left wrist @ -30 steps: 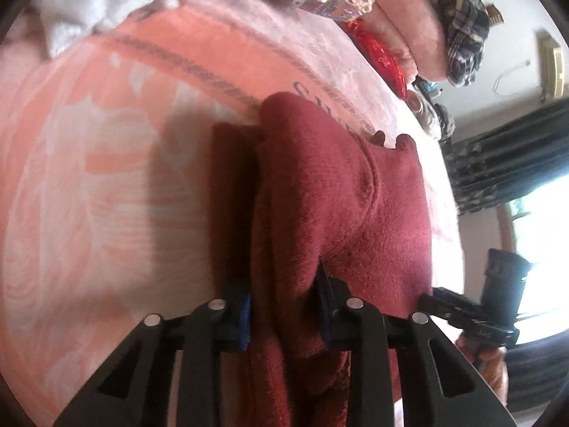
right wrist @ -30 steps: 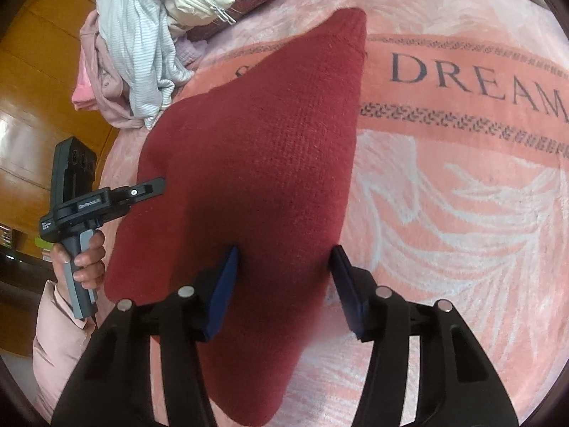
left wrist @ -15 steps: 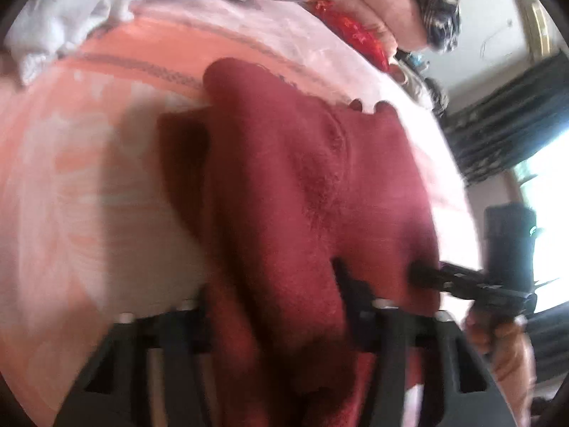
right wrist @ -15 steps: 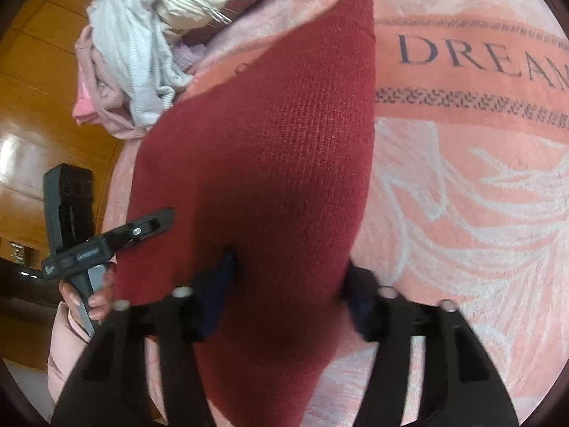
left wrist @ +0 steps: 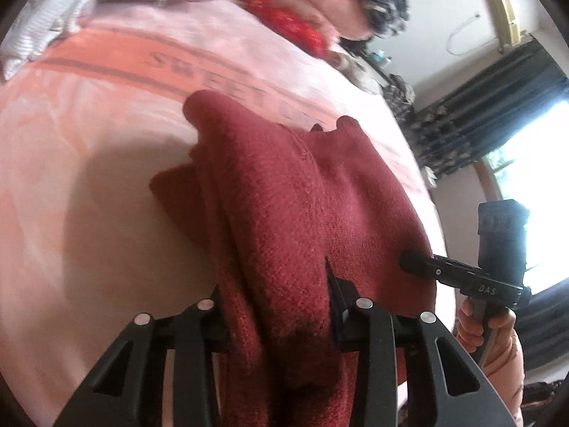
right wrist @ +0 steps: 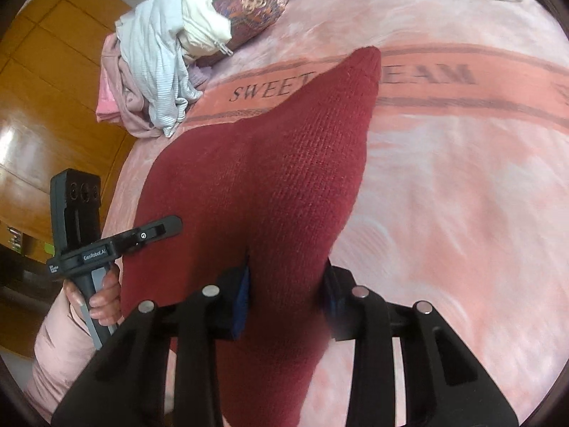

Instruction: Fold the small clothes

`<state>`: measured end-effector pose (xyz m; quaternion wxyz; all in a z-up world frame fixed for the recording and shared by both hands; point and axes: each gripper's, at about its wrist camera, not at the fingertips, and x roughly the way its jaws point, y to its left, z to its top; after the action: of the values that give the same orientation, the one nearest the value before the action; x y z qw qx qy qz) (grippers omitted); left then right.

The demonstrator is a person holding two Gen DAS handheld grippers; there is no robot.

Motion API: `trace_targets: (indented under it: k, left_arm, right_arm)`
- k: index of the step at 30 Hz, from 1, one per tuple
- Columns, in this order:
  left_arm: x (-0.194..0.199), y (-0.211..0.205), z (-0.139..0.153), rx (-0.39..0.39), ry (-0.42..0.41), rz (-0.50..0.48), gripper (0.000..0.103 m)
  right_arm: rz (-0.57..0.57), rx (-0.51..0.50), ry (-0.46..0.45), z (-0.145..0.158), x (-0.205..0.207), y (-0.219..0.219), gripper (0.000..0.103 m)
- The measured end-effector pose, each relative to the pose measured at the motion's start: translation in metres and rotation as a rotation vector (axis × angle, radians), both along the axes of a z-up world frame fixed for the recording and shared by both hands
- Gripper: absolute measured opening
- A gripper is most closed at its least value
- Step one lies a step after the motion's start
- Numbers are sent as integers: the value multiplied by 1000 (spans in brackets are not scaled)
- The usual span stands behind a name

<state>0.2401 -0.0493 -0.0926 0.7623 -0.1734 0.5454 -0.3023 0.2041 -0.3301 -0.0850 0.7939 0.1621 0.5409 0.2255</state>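
Observation:
A dark red knit garment (left wrist: 302, 220) lies folded lengthwise on the pink bedspread (left wrist: 89, 142). My left gripper (left wrist: 277, 306) is shut on a bunched edge of it, with cloth filling the space between the fingers. My right gripper (right wrist: 288, 291) is shut on the opposite edge of the same garment (right wrist: 270, 185), which hangs taut from the fingers toward a far corner lying on the bedspread (right wrist: 462, 195). Each gripper shows in the other's view: the right one (left wrist: 419, 263) at the garment's right edge, the left one (right wrist: 167, 227) at its left edge.
A heap of white, pink and patterned clothes (right wrist: 170, 57) sits at the bed's far left by a wooden wardrobe (right wrist: 46, 89). Pink pillows and a red cloth (left wrist: 295, 25) lie at the bed's far end. Dark curtains and a window (left wrist: 515, 135) are to the right.
Both grippers have lifted and pulled the garment's near edge back toward me. The lettering on the bedspread beyond the garment now shows more.

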Motion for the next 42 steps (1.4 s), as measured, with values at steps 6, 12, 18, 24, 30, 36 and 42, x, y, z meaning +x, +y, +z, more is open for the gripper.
trace_targets:
  k: [6,12,18,24,30,36,42]
  left_arm:
    - [-66,-54,-11,-3,33,-7,38]
    - [-96,-75,-51,159,-25,-16,56]
    - [-120,-79,-18,267,-54,30,72]
    - [-167,-80,-10,429,-179,61,70]
    - [-177,-75,-35,456,-168,71,64]
    - [-185,-77,-21,458,-199,120,67]
    - [-203,-67,21,498,-204,217,87]
  right_arm:
    - [-31,5,50,-19,-62,-60,33]
    - [-82,96,124,-75,-88,-82,46]
    - [-36,99,115,-58,-136,-92,67]
    - [-23,127,208,-93,-179,-96,31]
    - [-21,3,179,-98,-183,-82,25]
    - [-69,-99,100,-57,-191,-68,39]
    - [-144,-268,-37,8,-225,-59,62]
